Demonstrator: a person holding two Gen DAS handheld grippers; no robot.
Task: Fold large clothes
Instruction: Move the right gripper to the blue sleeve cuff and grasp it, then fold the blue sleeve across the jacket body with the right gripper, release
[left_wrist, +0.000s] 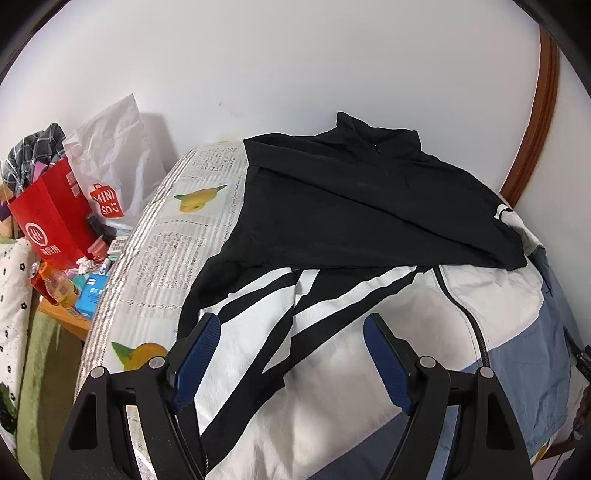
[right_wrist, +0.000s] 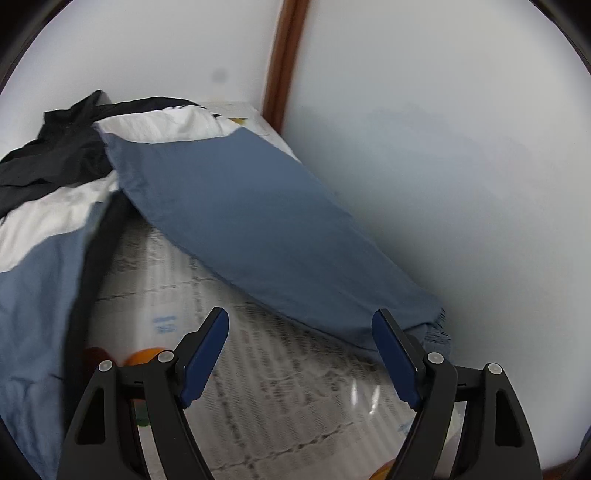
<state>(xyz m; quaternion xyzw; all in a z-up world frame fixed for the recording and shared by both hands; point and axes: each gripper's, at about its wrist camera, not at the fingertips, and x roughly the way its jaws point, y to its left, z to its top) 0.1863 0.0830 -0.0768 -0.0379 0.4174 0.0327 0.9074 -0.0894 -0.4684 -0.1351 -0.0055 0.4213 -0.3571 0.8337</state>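
Nylon-like jacket (left_wrist: 332, 354) in black, white and blue lay spread on the bed (left_wrist: 155, 266), left sleeve (left_wrist: 258, 332) folded across its body, blue sleeve (right_wrist: 266, 236) extended toward the wall (right_wrist: 443, 147). Left gripper (left_wrist: 291, 354) hovered spread, holding nothing; right gripper (right_wrist: 299, 354) likewise stood spread and empty. Recommended: pinch the cuff, lift slightly, lay flat across the body.

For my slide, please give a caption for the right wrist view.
Open right gripper above the patterned mattress, near the jacket's blue sleeve.
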